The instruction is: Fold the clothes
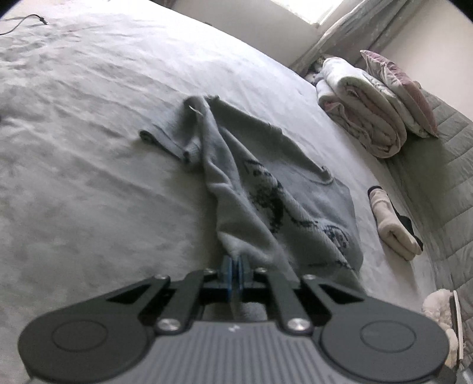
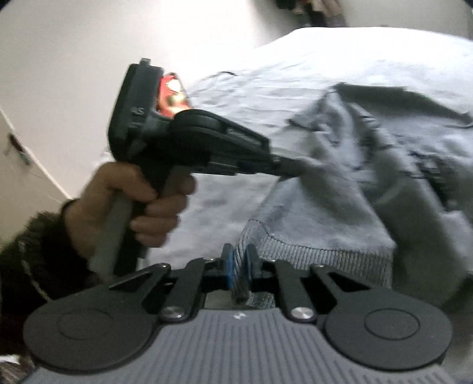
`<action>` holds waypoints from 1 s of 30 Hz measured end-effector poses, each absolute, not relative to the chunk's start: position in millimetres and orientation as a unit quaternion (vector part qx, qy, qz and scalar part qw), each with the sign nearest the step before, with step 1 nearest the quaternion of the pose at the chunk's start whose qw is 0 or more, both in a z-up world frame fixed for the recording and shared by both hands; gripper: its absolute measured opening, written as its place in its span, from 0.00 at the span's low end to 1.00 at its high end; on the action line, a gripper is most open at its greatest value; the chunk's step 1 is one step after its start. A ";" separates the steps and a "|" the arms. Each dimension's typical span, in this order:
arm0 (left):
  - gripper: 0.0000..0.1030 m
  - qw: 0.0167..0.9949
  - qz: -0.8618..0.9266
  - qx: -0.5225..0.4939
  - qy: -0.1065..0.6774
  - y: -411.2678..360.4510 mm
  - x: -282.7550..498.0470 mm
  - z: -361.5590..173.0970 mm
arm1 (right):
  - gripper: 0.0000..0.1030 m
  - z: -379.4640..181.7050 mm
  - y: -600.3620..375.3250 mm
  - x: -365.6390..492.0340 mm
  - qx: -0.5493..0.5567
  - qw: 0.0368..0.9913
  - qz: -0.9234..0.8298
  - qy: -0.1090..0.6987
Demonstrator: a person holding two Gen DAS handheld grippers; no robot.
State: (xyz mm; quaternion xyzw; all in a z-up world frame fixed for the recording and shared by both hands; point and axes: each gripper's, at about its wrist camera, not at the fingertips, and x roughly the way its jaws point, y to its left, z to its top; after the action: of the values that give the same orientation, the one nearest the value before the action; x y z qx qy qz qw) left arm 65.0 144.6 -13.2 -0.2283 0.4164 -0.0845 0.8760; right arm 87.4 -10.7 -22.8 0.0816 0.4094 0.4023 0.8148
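A grey knit sweater (image 1: 266, 189) with a dark pattern lies on the bed, one side pulled up into a taut fold. My left gripper (image 1: 235, 265) is shut on that edge of the sweater, the cloth pinched between its blue pads. In the right wrist view my right gripper (image 2: 239, 263) is shut on the ribbed hem of the sweater (image 2: 340, 189). The left gripper (image 2: 280, 164) shows there too, held by a hand (image 2: 127, 203), its tips buried in the cloth.
The bed sheet (image 1: 88, 147) spreads wide to the left. A rolled blanket (image 1: 360, 109) and a pillow (image 1: 405, 88) lie at the far right, a folded cream garment (image 1: 396, 227) beside the sweater. A cable (image 1: 26, 20) lies at the far left corner.
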 end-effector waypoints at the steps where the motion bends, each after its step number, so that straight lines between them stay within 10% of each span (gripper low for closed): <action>1: 0.03 0.878 -0.083 -0.224 0.414 148.1 63.1 -10.9 | 0.11 -23.7 -4.8 89.2 0.092 0.808 0.411 0.411; 19: 0.04 0.910 -0.007 -0.118 0.397 211.4 39.7 -9.8 | 0.18 -57.7 94.7 107.5 0.121 0.781 0.434 0.433; 23: 0.05 0.907 0.007 -0.113 0.405 222.3 34.1 -15.2 | 0.41 -52.2 75.9 103.7 0.110 0.796 0.414 0.428; 30: 0.16 0.873 -0.019 -0.166 0.458 246.3 23.7 -27.9 | 0.41 -33.1 17.1 98.8 0.117 0.862 0.319 0.377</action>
State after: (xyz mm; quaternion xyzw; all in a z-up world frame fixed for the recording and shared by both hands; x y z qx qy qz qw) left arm 23.7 246.3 -27.9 -0.1657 0.4585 -0.0194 0.8729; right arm 98.8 17.1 -33.1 0.1169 0.3771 0.3187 0.8617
